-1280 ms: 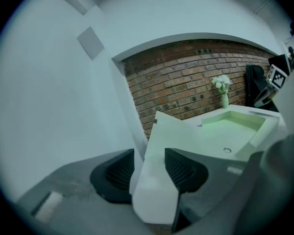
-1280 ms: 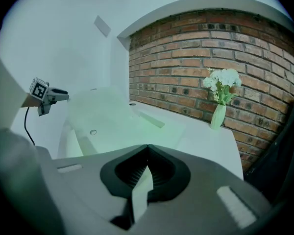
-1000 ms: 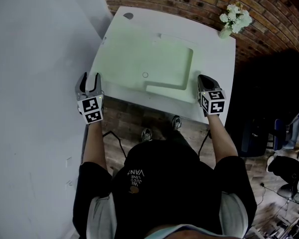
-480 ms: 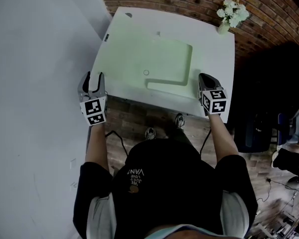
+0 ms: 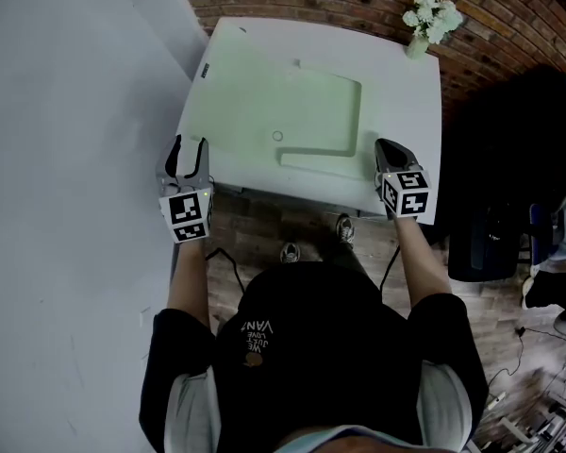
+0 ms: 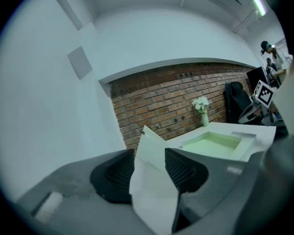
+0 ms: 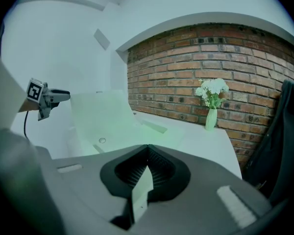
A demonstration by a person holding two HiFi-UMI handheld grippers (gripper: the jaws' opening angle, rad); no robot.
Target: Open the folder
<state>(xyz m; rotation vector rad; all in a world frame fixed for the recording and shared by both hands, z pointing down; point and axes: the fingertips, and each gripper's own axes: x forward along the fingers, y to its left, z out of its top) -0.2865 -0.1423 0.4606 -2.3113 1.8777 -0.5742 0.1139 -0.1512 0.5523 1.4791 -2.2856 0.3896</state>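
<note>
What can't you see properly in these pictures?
Inside the folder: head view, too pale and small to show pages.
The small ring on the folder: head view, too small to name.
The white sheet in the right gripper: right gripper view, the gripper's body hides its lower end.
The dark things right of the table: head view, too dark.

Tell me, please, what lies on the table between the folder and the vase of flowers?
Nothing: only bare white tabletop separates the folder from the vase, which shows best in the head view.
</note>
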